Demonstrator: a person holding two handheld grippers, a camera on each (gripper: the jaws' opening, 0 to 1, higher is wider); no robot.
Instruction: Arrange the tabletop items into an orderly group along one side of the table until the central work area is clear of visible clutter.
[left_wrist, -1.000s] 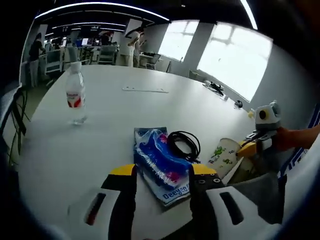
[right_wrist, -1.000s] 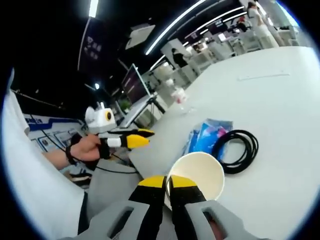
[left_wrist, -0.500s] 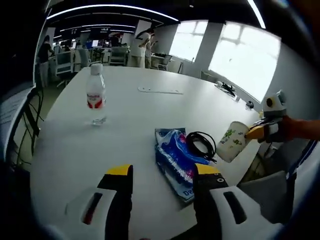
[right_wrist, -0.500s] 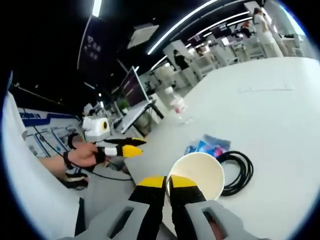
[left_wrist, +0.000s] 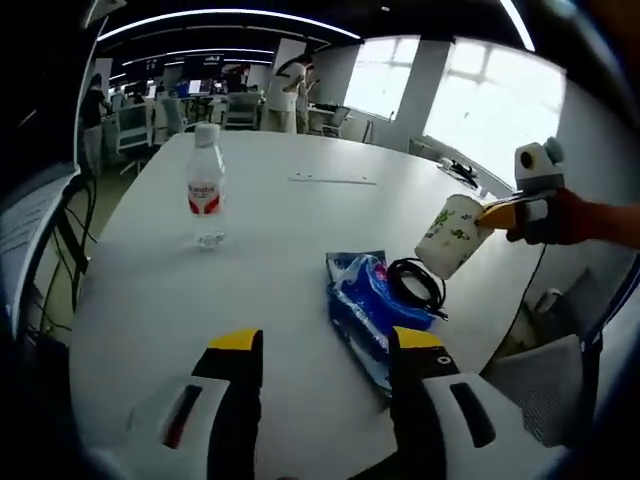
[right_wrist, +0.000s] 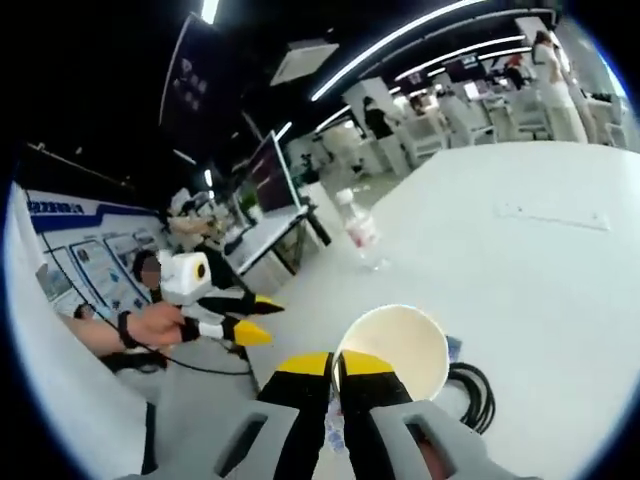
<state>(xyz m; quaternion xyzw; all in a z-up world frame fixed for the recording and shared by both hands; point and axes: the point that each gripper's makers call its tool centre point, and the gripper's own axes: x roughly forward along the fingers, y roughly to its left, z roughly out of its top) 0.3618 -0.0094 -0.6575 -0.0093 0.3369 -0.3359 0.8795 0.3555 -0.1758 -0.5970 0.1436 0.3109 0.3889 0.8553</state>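
Observation:
My right gripper (right_wrist: 338, 363) is shut on the rim of a white paper cup (right_wrist: 397, 350) and holds it in the air above the table; the cup (left_wrist: 448, 235) with green print also hangs beside that gripper (left_wrist: 500, 213) in the left gripper view. Below it lie a blue snack bag (left_wrist: 367, 310) and a coiled black cable (left_wrist: 418, 285). A clear water bottle (left_wrist: 205, 198) with a red label stands upright further off to the left. My left gripper (left_wrist: 325, 350) is open, low over the near table edge, nothing between its fingers; it shows at the left (right_wrist: 258, 318) in the right gripper view.
The round white table (left_wrist: 270, 230) carries a flat white strip (left_wrist: 332, 180) near its far side and dark small items (left_wrist: 460, 175) at the right edge. A grey chair (left_wrist: 545, 385) stands close at the right. People and desks stand in the background.
The right gripper has lifted the paper cup off the table edge and carried it up and over the cable. Both views shifted with the hands; bag, cable and bottle stayed put.

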